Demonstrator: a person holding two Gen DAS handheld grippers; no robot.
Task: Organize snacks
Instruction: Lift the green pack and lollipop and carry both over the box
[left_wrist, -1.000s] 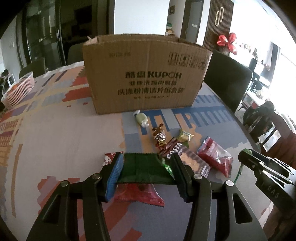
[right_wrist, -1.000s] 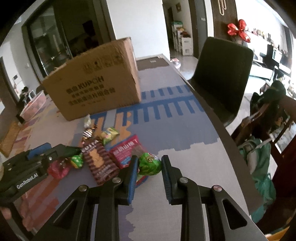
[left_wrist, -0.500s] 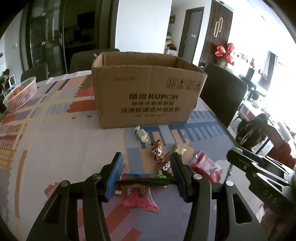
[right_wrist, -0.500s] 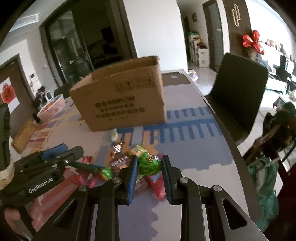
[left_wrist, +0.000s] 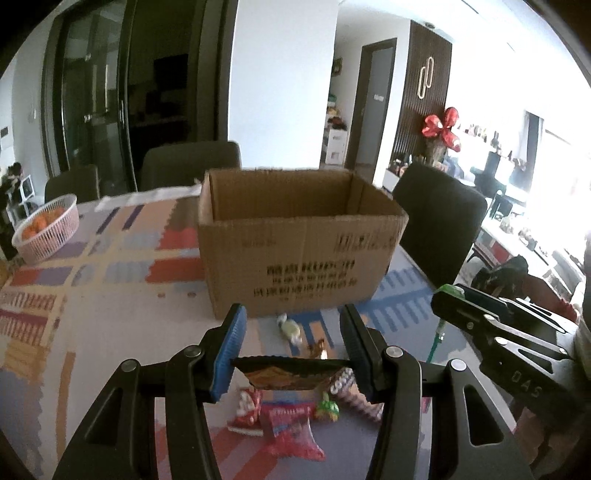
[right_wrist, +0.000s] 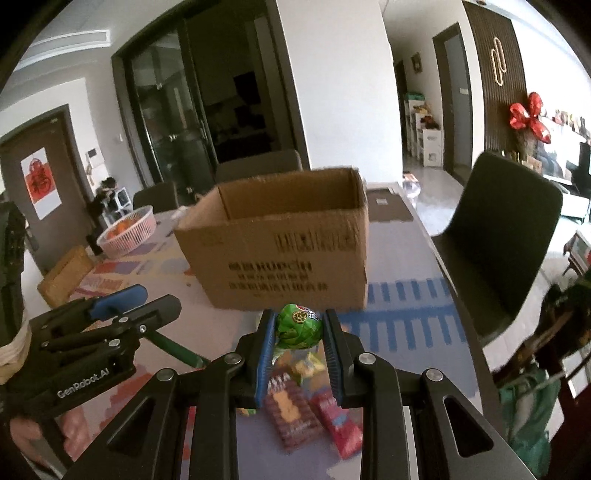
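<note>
My left gripper (left_wrist: 291, 360) is shut on a flat green snack packet (left_wrist: 286, 373), held edge-on high above the table. My right gripper (right_wrist: 300, 341) is shut on a round green wrapped snack (right_wrist: 298, 326), also lifted. An open cardboard box (left_wrist: 295, 240) stands ahead on the table; in the right wrist view the box (right_wrist: 280, 254) is just beyond the held snack. Loose snacks lie below: a red packet (left_wrist: 291, 435), a brown biscuit packet (right_wrist: 291, 413), a red packet (right_wrist: 338, 421) and a pale candy (left_wrist: 290, 326).
A pink basket of oranges (left_wrist: 46, 230) sits at the table's far left. Dark chairs (left_wrist: 439, 221) stand at the far and right sides. The table edge (right_wrist: 469, 332) runs along the right. The other hand's gripper (right_wrist: 81, 343) shows at left.
Both grippers have risen from the table with their snacks, and the box's open top has come into view. The left packet now shows edge-on.
</note>
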